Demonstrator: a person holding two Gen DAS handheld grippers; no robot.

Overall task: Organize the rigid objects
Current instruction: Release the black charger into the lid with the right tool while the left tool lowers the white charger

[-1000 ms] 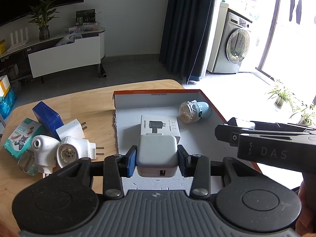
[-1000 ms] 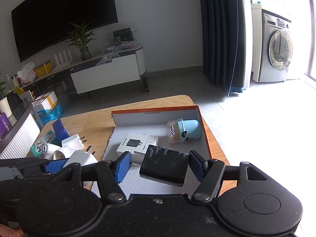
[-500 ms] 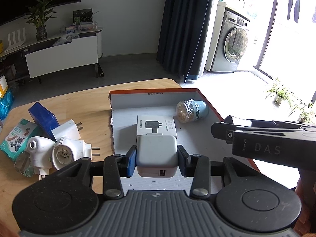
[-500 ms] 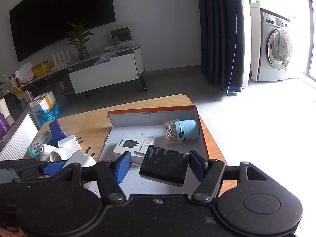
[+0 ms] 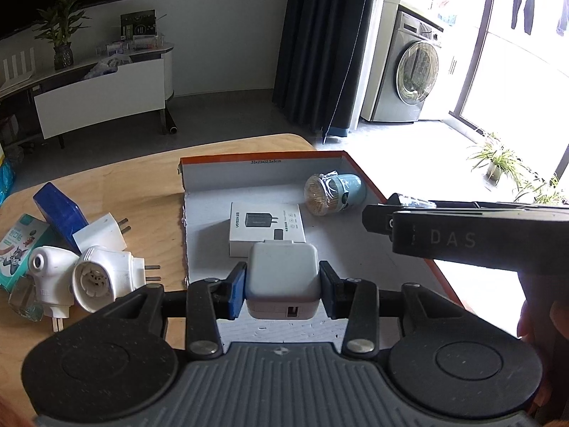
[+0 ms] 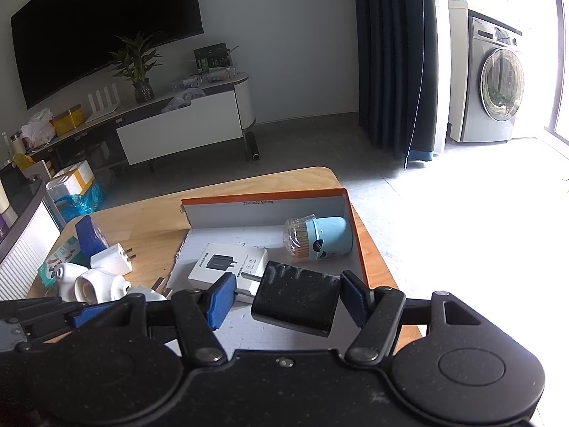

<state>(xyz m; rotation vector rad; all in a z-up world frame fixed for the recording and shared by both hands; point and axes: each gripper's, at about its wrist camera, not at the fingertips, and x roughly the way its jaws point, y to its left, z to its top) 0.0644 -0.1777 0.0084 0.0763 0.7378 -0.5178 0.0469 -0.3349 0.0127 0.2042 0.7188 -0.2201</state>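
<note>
Left wrist: left tongs (image 5: 282,286) clamp charger (image 5: 282,277)

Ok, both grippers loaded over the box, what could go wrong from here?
The black block sits skewed in the right gripper, with a gap beside the left pad, so it may slip. The white charger hangs right over the charger carton and might land on it. The two grippers are close and could collide.

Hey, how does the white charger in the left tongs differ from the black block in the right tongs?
The white charger is pale and rounded at the corners; the black block is dark, flatter and speckled. The white charger shows a port on its near face, while the black block shows none. The white charger sits level in the left tongs; the black block hangs tilted in the right tongs. Both are held above the orange-edged box.
</note>
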